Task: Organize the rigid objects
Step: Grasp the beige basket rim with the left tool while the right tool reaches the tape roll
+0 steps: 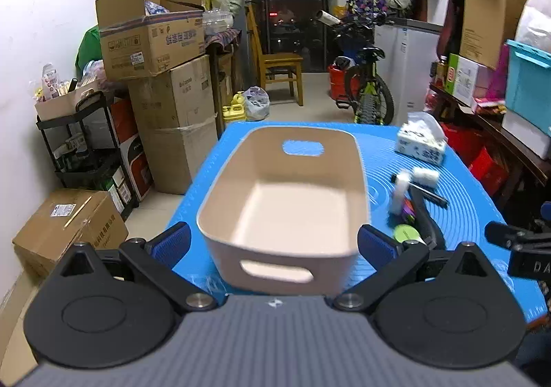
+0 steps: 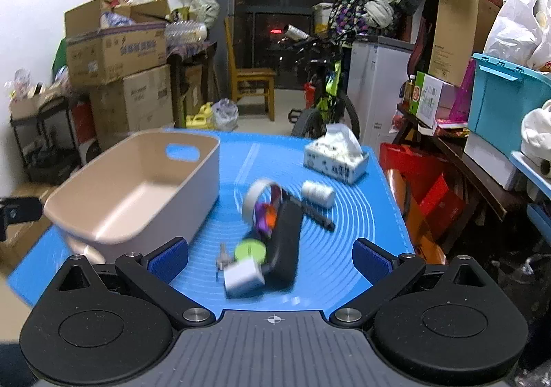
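On the blue worktop (image 2: 344, 270) you have a beige bin (image 1: 286, 194) at the left and a loose cluster of small items at the right. A tissue box (image 2: 335, 159) sits at the far right corner, well apart from the bin. Cardboard boxes, a wooden chair and a bicycle crowd the room behind; none of them touches the worktop items.

Your left tongs (image 1: 273, 242) are spread wide and grip nothing. The near end of the bin sits between the two blue pads, with its cut-out handle facing you. Whether the pads touch the bin walls cannot be told.

Your right tongs (image 2: 272, 259) are also spread wide and hold nothing. They hover low over the near end of the cluster.

Within the cluster, a black oblong case (image 2: 284, 245) runs its long axis from near to far, tilted slightly right at the far end. Just beside its near end lie a white cube (image 2: 242, 276), a green disc (image 2: 250, 251) and a small metal key (image 2: 222, 257). A tape roll (image 2: 256, 199) stands tilted at the far end of the case, next to a purple and orange item. A white bottle (image 2: 318, 193) lies on its side beyond a black pen (image 2: 318, 216). The bin's long axis runs away from you.
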Motion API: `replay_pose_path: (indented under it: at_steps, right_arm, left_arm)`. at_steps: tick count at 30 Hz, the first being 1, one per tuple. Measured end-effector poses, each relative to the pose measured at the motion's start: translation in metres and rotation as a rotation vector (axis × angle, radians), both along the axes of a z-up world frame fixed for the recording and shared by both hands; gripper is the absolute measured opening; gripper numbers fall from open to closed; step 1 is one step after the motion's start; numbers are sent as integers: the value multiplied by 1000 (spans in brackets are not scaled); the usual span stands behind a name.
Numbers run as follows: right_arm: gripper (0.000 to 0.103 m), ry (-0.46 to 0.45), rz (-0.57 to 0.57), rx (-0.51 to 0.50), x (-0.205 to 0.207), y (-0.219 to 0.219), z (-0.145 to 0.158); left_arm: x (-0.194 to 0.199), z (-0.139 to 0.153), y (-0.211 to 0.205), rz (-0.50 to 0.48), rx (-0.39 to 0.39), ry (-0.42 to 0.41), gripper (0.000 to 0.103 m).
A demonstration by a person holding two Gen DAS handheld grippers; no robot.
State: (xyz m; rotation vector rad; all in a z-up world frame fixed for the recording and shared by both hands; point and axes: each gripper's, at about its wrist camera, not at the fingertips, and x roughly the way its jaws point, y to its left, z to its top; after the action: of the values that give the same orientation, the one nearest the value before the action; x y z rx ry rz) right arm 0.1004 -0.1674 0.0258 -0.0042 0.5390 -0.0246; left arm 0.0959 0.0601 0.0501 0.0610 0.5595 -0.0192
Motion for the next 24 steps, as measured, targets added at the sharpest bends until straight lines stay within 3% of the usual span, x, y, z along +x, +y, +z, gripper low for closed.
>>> replay_pose_path:
  at_steps: [7, 12, 17, 19, 24]
  right_arm:
    - [101, 29, -42, 38, 63, 3, -4]
    - [100, 63, -70, 61, 102, 1, -15]
    - [96, 107, -73, 65, 138, 7, -31]
    - [93, 122, -72, 56, 152, 12, -37]
    - [91, 139, -64, 4, 182, 24, -52]
  left_arm:
    - [48, 5, 26, 36, 7, -3, 102]
    - [82, -1, 42, 41, 0, 51, 102]
    - [114, -15, 48, 51, 47, 82, 100]
    - [127, -20, 53, 48, 40, 103, 86]
    - [157, -38, 64, 39, 31, 197, 82]
